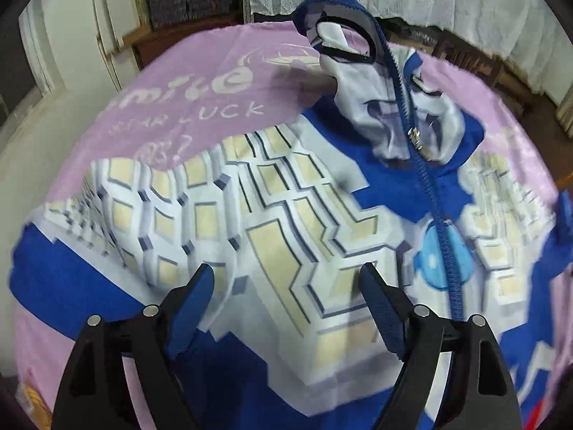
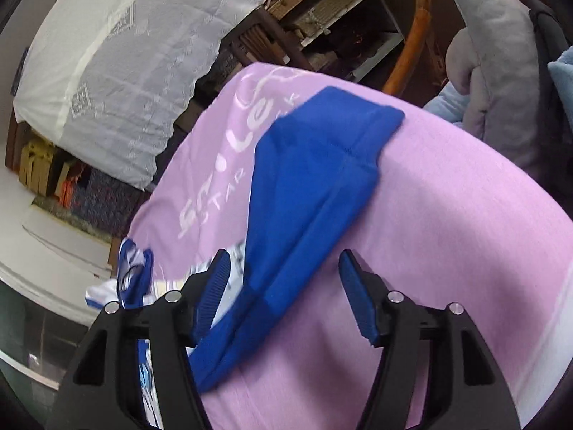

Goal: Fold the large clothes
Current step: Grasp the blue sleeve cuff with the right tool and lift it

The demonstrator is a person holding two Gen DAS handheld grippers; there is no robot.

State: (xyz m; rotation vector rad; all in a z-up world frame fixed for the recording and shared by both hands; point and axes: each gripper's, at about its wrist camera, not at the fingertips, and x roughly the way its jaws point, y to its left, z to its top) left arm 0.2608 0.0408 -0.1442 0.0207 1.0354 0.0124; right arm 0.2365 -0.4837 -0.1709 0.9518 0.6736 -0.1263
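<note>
In the left wrist view the left claw [image 1: 286, 276] hung released at six o'clock, its blue pads spread with nothing between them, above the patterned front of a zip-up jacket [image 1: 272, 211]. The jacket, printed with cream and white blocks on blue, lay spread over a pink sheet [image 1: 200, 71] covering the bench; its blue zipper [image 1: 426, 182] ran from five o'clock toward twelve, where the collar [image 1: 336, 32] stood rumpled at the far edge. In the right wrist view the right claw [image 2: 284, 261] was likewise released and empty, and a blue sleeve [image 2: 308, 186] passed under it from seven o'clock out to one o'clock, its cuff lying flat on the pink sheet. Beyond the bench sat a white lace cover [image 2: 118, 53] at ten o'clock and cluttered shelves at twelve. The fold looked barely begun. One risk: a claw closing on the jacket might also pinch the pink sheet and drag it along. The bunched collar could also fold in crooked, leaving a lumpy result.
</note>
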